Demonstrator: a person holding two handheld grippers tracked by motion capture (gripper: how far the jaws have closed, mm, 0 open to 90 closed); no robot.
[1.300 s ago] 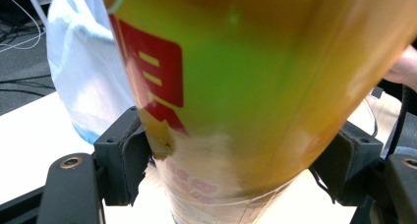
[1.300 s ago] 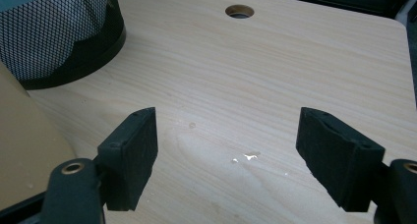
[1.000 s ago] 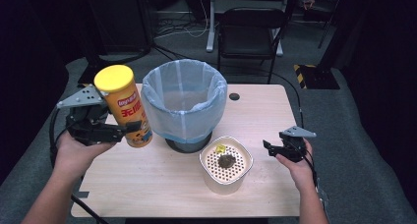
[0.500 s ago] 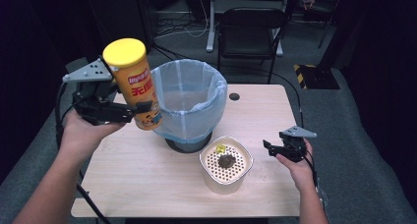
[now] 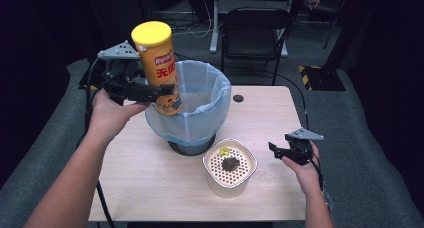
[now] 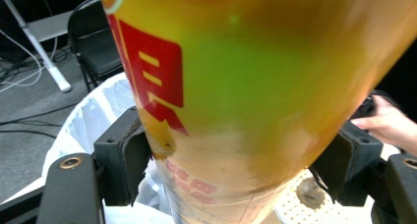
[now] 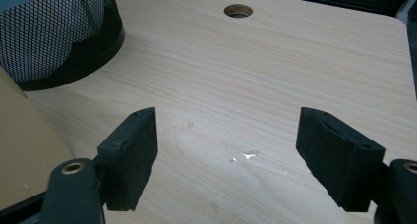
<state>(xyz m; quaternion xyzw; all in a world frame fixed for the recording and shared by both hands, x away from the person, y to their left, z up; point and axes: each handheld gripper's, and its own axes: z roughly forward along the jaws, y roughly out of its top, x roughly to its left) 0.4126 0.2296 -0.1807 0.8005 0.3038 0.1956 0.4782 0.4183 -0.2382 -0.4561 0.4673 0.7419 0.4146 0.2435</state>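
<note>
room: dim | floor [image 5: 350,138]: grey carpet | furniture: wooden table [image 5: 150,178], 1 black chair [image 5: 255,25]

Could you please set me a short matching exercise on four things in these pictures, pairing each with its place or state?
Things:
1. chip can
2. bin
3. strainer bowl
4. right gripper

Places or states:
a. open, low over the table, nothing between its jaws
b. lined with a pale blue bag
c. clamped in the left gripper above the bin's rim
d. on the table in front of the bin, with dark scraps on its perforated insert

Pairs: 1-c, 2-b, 3-d, 4-a
</note>
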